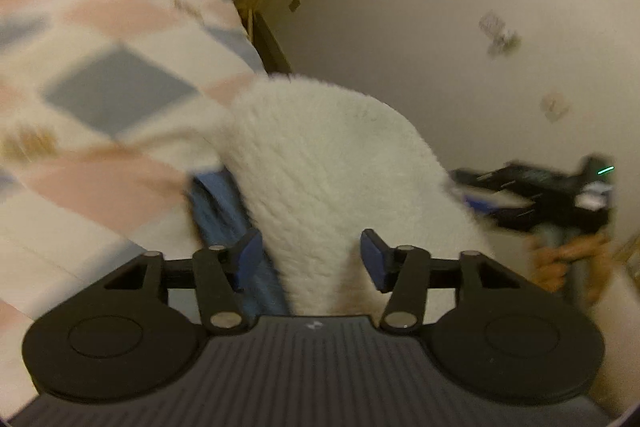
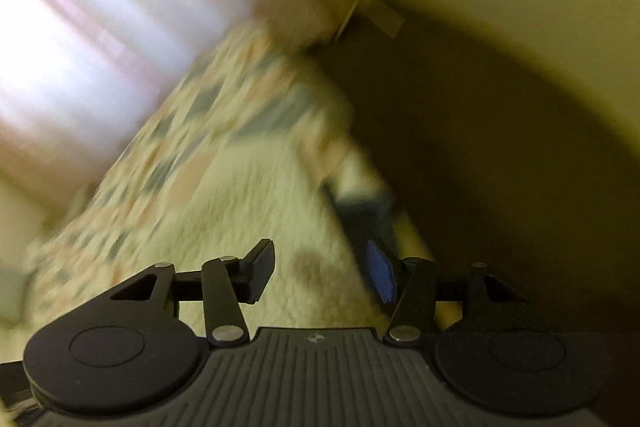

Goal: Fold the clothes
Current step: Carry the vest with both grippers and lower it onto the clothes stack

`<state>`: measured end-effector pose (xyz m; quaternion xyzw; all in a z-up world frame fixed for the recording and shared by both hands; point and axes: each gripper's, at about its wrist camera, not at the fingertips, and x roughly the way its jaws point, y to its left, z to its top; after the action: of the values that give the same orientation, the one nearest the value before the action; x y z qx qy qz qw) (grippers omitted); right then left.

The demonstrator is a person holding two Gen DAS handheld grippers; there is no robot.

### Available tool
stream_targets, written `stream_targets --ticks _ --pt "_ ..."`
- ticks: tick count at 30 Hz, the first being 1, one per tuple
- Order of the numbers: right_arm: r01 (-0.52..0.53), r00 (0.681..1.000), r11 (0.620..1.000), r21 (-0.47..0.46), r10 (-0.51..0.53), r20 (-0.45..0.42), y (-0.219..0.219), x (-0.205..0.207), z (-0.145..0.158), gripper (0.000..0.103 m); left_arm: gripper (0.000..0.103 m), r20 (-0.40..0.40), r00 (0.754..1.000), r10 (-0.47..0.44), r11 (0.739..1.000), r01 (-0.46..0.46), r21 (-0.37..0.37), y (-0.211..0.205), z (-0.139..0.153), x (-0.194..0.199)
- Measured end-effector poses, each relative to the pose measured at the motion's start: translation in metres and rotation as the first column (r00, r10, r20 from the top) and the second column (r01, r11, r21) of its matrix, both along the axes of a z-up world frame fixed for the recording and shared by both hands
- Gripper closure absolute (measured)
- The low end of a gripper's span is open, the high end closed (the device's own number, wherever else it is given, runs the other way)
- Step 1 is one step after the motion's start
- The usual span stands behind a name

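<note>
— What did your left wrist camera show?

— Your left hand-held gripper [image 1: 311,259] stood wide, its blue pads [image 1: 374,261] apart with the white fleece garment [image 1: 320,179] running between them; whether either pad touched it, you could not tell. The fleece hung off the edge of the bed, over the checked bedspread [image 1: 108,67], with a blue cloth [image 1: 224,215] beside it. At the right, your hand [image 1: 568,263] held the right hand-held gripper [image 1: 536,191] just beside the fleece, blurred.

— And your right wrist camera?

— Heavily blurred. Your right hand-held gripper [image 2: 320,273] was spread wide too, with the fleece [image 2: 248,195] spread under and between the pads. The bedspread [image 2: 208,107] lay beyond it, and a bright curtain [image 2: 80,39] stood at the upper left.
</note>
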<state>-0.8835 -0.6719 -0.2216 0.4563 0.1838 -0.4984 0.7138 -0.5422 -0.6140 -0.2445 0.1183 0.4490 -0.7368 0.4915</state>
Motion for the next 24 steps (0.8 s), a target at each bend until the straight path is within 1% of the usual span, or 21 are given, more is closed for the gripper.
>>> stream_targets --ticks 1,2,4,6,7,8,9,10,12,13,14,15,16,17,19,21,24 --pt "0.019 0.999 0.999 -0.040 -0.021 -0.036 0.014 0.006 0.006 0.050 0.060 0.037 0.999 -0.015 1.000 0.015 -0.021 0.000 0.011 0.004" --pt "0.037 0.997 0.996 -0.081 -0.043 -0.071 0.027 0.012 0.011 0.050 0.060 0.083 0.996 -0.043 0.997 0.049 -0.067 -0.007 0.020 -0.001" --pt "0.067 0.986 0.984 -0.163 -0.090 -0.138 0.055 0.024 0.022 0.052 0.064 0.179 0.979 -0.093 0.981 0.121 -0.153 -0.022 0.037 -0.011" --pt "0.091 0.969 0.965 -0.246 -0.143 -0.201 0.082 0.037 0.034 0.058 0.064 0.277 0.952 -0.132 0.953 0.199 -0.230 -0.036 0.054 -0.021" --pt "0.101 0.958 0.952 -0.288 -0.171 -0.230 0.096 0.043 0.039 0.060 0.067 0.313 0.936 -0.161 0.939 0.243 -0.245 -0.047 0.051 -0.030" --pt "0.108 0.951 0.946 -0.305 -0.188 -0.247 0.106 0.049 0.037 0.061 0.071 0.348 0.918 -0.188 0.923 0.287 -0.257 -0.058 0.049 -0.038" --pt "0.115 0.947 0.947 -0.301 -0.196 -0.254 0.113 0.055 0.029 0.064 0.076 0.355 0.910 -0.214 0.916 0.314 -0.252 -0.068 0.041 -0.042" --pt "0.121 0.943 0.947 -0.298 -0.203 -0.264 0.117 0.062 0.019 0.063 0.080 0.363 0.901 -0.240 0.908 0.340 -0.246 -0.078 0.032 -0.047" --pt "0.136 0.927 0.956 -0.259 -0.215 -0.307 0.123 0.068 -0.001 0.064 0.088 0.390 0.879 -0.273 0.904 0.373 -0.207 -0.090 0.011 -0.050" --pt "0.166 0.915 0.958 -0.234 -0.238 -0.325 0.123 0.069 -0.013 0.066 0.089 0.404 0.868 -0.291 0.902 0.389 -0.188 -0.096 0.000 -0.052" --pt "0.195 0.913 0.958 -0.211 -0.256 -0.318 0.122 0.067 -0.024 0.066 0.089 0.404 0.861 -0.309 0.897 0.405 -0.178 -0.098 -0.008 -0.053" --pt "0.222 0.917 0.956 -0.190 -0.271 -0.293 0.121 0.062 -0.034 0.064 0.089 0.405 0.854 -0.326 0.891 0.421 -0.169 -0.099 -0.016 -0.055" --pt "0.251 0.920 0.953 -0.169 -0.289 -0.265 0.122 0.056 -0.041 0.059 0.089 0.405 0.847 -0.344 0.886 0.436 -0.159 -0.101 -0.025 -0.056" --pt "0.271 0.922 0.950 -0.156 -0.302 -0.243 0.122 0.052 -0.047 0.056 0.089 0.429 0.834 -0.348 0.877 0.451 -0.165 -0.100 -0.028 -0.061" --pt "0.294 0.924 0.945 -0.145 -0.320 -0.209 0.121 0.046 -0.054 0.054 0.089 0.474 0.806 -0.355 0.859 0.481 -0.175 -0.098 -0.034 -0.071" --pt "0.312 0.921 0.940 -0.142 -0.335 -0.197 0.119 0.044 -0.054 0.054 0.089 0.495 0.794 -0.353 0.852 0.491 -0.179 -0.099 -0.031 -0.076" --pt "0.320 0.917 0.934 -0.158 -0.348 -0.196 0.115 0.050 -0.045 0.054 0.089 0.478 0.808 -0.344 0.860 0.476 -0.186 -0.096 -0.012 -0.069"
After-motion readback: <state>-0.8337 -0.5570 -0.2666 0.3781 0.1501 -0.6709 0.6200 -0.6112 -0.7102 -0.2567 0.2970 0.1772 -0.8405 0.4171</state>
